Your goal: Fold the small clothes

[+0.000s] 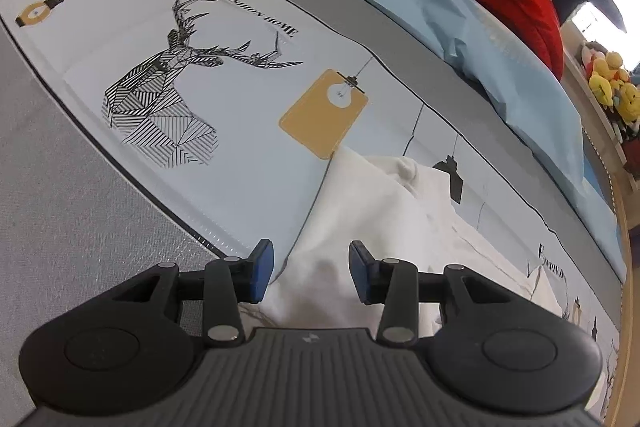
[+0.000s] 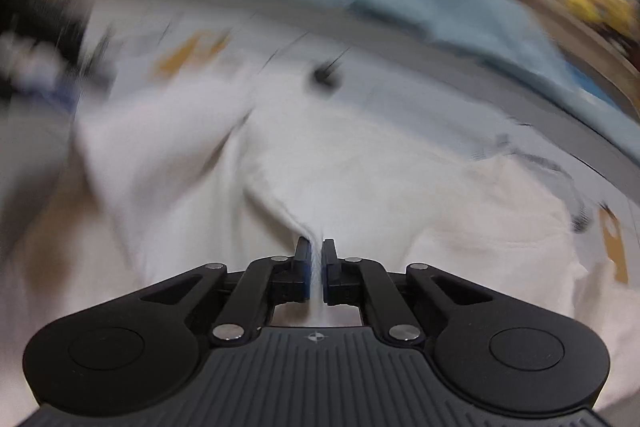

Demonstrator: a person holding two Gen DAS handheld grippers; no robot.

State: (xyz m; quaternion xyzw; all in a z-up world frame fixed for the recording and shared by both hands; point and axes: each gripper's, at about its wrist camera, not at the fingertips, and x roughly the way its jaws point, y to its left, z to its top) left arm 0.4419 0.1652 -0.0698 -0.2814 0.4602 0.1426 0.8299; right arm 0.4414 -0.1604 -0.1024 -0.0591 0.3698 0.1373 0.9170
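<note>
On the deer-print mat [image 1: 240, 131] lies the crumpled white garment [image 1: 372, 211]; left gripper [image 1: 311, 273] hangs spread above its edge, right gripper [image 2: 316, 267] pinches a fold of it

The left tool [image 1: 311, 273] is spread wide, its blue-padded fingers [image 1: 262, 269] well apart with nothing between them, tipped slightly down. The right tool [image 2: 316, 269] is nearly closed, its two pads pinching a thin ridge of the white garment [image 2: 320, 167] between the fingertips.
</note>
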